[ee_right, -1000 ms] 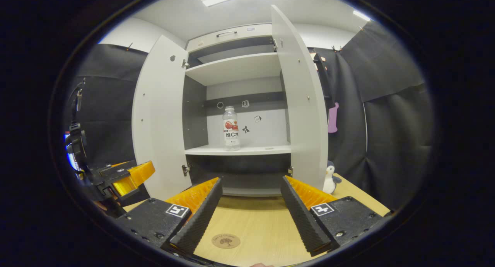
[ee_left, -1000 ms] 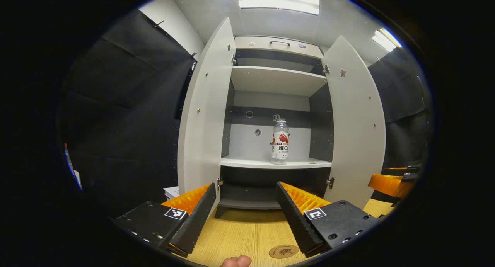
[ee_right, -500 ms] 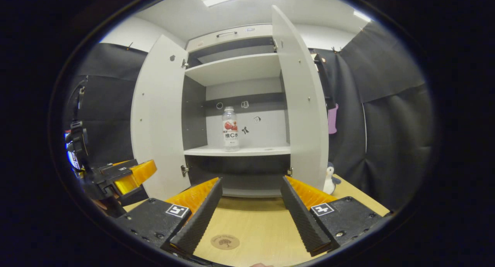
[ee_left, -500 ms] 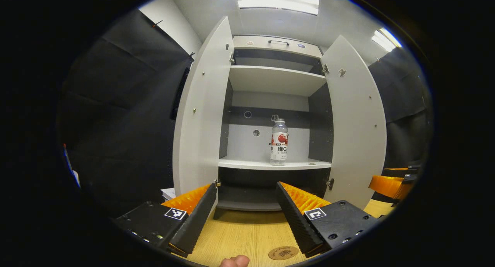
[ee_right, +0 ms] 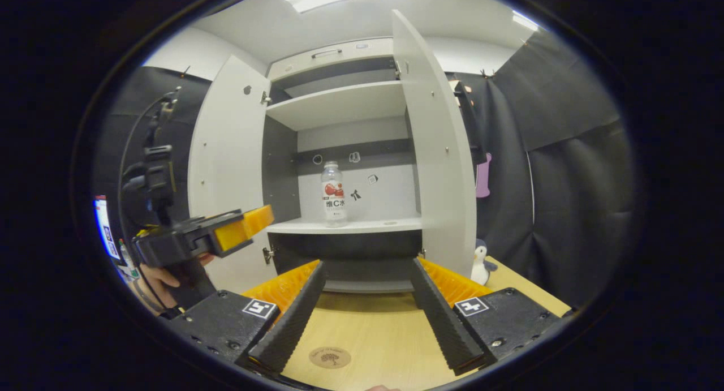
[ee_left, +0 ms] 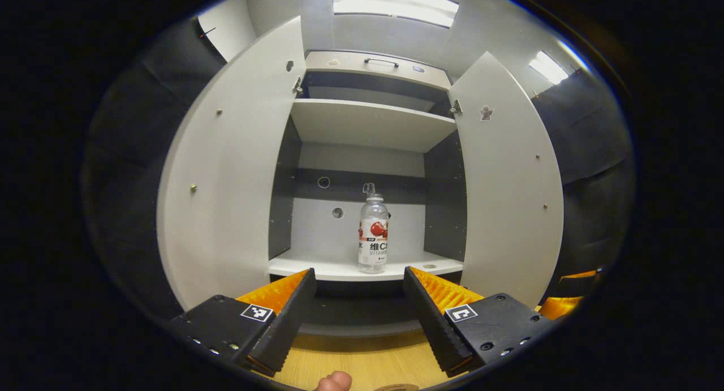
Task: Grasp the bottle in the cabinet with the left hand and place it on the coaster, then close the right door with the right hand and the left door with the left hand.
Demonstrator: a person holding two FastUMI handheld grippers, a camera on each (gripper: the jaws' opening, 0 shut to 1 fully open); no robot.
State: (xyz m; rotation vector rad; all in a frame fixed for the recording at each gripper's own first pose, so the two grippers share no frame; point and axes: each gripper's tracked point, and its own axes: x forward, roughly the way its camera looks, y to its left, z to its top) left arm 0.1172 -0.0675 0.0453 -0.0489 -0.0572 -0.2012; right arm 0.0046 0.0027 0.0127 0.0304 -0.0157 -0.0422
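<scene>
Bottle (ee_left: 373, 232): stood upright on the cabinet's lower shelf (ee_left: 339, 265), long axis vertical, cap pointed up.
Left gripper (ee_left: 357, 286): held spread wide before the shelf, nothing gripped.
Right gripper (ee_right: 366, 278): spread wide, nothing held, above the coaster (ee_right: 330, 357).
Doors: both swung open.

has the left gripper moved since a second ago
Yes. In the right gripper view the left gripper has risen and advanced toward the cabinet's left door, nearing shelf height.

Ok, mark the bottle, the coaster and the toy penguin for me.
bottle (ee_left: 373, 238), left gripper view, on its label.
coaster (ee_right: 330, 357), right gripper view, centre of the disc on the tabletop.
toy penguin (ee_right: 481, 267), right gripper view, on its body beside the right door.
</scene>
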